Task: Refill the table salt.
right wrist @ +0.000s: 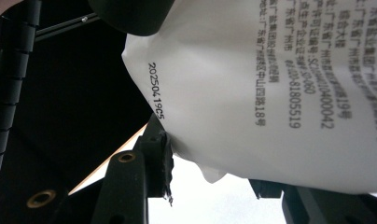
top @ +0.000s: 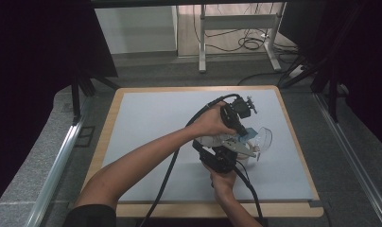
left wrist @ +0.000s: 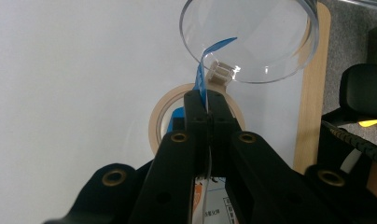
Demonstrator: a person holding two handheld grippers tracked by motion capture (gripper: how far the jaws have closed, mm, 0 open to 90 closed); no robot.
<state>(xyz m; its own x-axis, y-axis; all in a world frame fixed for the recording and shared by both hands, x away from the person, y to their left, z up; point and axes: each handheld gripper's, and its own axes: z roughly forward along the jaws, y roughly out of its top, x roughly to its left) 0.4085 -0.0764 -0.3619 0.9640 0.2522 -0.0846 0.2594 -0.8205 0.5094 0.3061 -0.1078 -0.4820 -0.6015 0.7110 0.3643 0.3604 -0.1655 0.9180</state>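
Blue tape strip (left wrist: 200, 77), pinched between the pressed-together jaws of the left gripper (left wrist: 206, 100); its view adds tape roll (left wrist: 161, 119) and clear lid (left wrist: 249, 39). Right gripper (right wrist: 210, 175) view: jaws clamp a white printed bag (right wrist: 270, 93).

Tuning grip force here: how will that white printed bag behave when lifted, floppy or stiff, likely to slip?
Probably floppy: the white printed bag bulges and sags past the right gripper, whose jaws press on its lower edge. Its smooth film looks slippery, so a corner pinch might creep. The left gripper, shut on the bag's thin blue-and-clear edge, suggests the top folds flat easily.
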